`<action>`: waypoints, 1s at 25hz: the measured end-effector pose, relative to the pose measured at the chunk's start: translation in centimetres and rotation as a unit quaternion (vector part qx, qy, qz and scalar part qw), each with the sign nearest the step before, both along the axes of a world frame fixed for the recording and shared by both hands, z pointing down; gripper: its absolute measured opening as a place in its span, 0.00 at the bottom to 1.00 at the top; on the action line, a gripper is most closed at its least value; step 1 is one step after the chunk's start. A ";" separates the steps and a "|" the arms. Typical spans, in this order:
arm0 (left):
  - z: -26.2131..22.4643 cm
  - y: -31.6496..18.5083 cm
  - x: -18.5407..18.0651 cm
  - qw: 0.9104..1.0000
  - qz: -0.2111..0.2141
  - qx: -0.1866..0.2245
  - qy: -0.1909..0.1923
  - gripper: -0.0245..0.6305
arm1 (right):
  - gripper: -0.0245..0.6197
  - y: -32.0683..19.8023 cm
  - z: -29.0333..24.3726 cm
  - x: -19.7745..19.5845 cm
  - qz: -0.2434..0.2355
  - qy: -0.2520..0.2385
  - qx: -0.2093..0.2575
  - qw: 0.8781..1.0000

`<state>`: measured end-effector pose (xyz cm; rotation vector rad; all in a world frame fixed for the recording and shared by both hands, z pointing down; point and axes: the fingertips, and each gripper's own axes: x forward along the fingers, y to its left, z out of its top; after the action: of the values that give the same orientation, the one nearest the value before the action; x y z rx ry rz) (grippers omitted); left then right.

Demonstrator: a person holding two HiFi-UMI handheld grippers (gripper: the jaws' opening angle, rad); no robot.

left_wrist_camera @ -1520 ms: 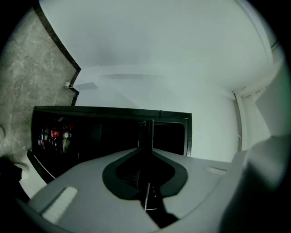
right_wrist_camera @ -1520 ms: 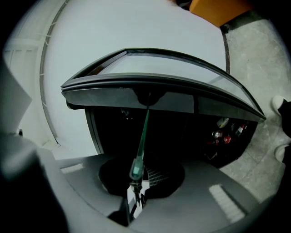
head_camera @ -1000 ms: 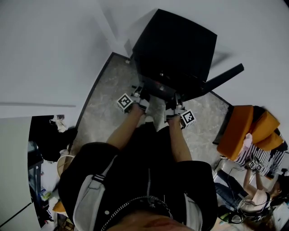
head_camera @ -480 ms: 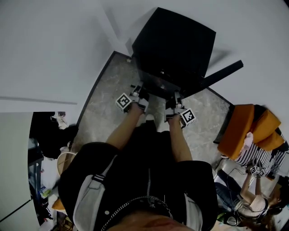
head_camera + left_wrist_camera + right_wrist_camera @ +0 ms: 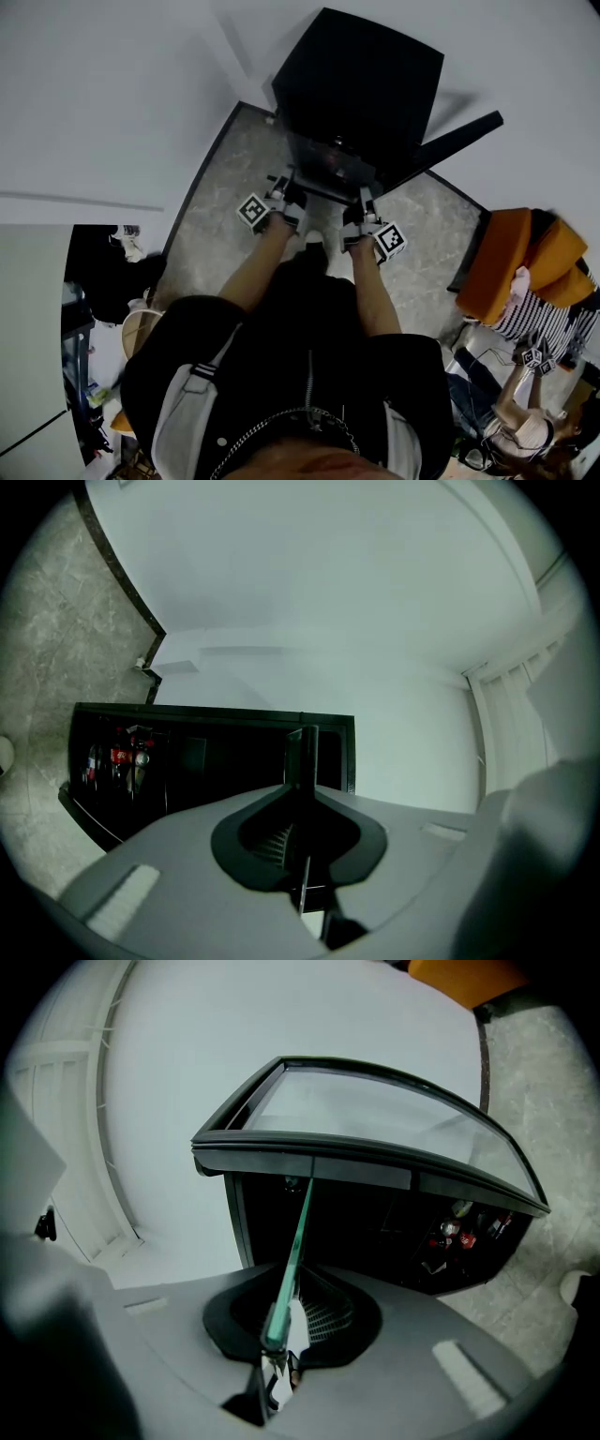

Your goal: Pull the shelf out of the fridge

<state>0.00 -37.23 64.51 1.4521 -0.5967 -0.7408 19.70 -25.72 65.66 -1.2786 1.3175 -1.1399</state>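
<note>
One glass shelf point(image 5: 326, 169) at the fridge point(image 5: 361, 84) mouth, bare floor point(image 5: 220, 202) either side.

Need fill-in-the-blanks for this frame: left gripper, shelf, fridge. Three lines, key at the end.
1. The left gripper has its jaws shut on the edge of the ____.
2. The fridge is coloured ____.
3. The fridge door stands ____.
Missing words: glass shelf; black; open.

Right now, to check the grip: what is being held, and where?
The glass shelf, by its near edge: left gripper pinches the left end, right gripper the right end.
</note>
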 end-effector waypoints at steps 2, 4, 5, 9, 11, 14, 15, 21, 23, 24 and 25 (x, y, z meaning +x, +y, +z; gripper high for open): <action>-0.3 0.4 -0.3 1.000 0.000 0.003 -0.002 0.07 | 0.08 0.3 -0.4 -0.3 -0.002 -0.002 0.006 1.000; -0.5 0.8 -0.6 1.000 -0.003 0.006 -0.001 0.07 | 0.08 0.6 -0.7 -0.5 -0.006 0.000 0.010 1.000; -0.5 1.0 -0.8 1.000 -0.005 0.007 -0.001 0.07 | 0.08 0.9 -0.8 -0.7 -0.007 0.002 0.011 1.000; -1.0 2.7 -1.8 1.000 -0.008 0.009 0.005 0.07 | 0.08 2.4 -1.2 -1.7 -0.013 0.008 0.013 1.000; -1.2 3.1 -2.1 1.000 -0.008 0.011 0.008 0.07 | 0.08 2.9 -1.2 -1.9 -0.016 0.015 0.010 1.000; -1.2 3.6 -2.1 1.000 -0.007 0.014 0.012 0.07 | 0.08 3.4 -1.3 -2.0 -0.020 0.020 0.010 1.000; -1.1 3.9 -2.2 1.000 -0.007 0.014 0.013 0.07 | 0.08 3.6 -1.3 -2.0 -0.020 0.020 0.011 1.000; -1.7 6.7 -4.1 1.000 -0.009 0.016 0.020 0.07 | 0.08 6.4 -2.1 -3.9 -0.020 0.032 0.020 0.999; -1.9 7.7 -4.5 0.999 -0.006 0.019 0.026 0.07 | 0.09 7.4 -2.2 -4.4 -0.018 0.029 0.022 0.999; -1.9 8.2 -4.6 0.999 -0.004 0.021 0.025 0.08 | 0.09 7.9 -2.3 -4.7 -0.017 0.027 0.022 0.999; -1.8 8.6 -4.8 0.999 -0.001 0.024 0.024 0.07 | 0.08 8.4 -2.3 -4.8 -0.016 0.027 0.023 0.999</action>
<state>-4.80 -28.64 62.67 1.4741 -0.5475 -0.7934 14.85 -17.36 63.32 -1.2658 1.4005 -1.0992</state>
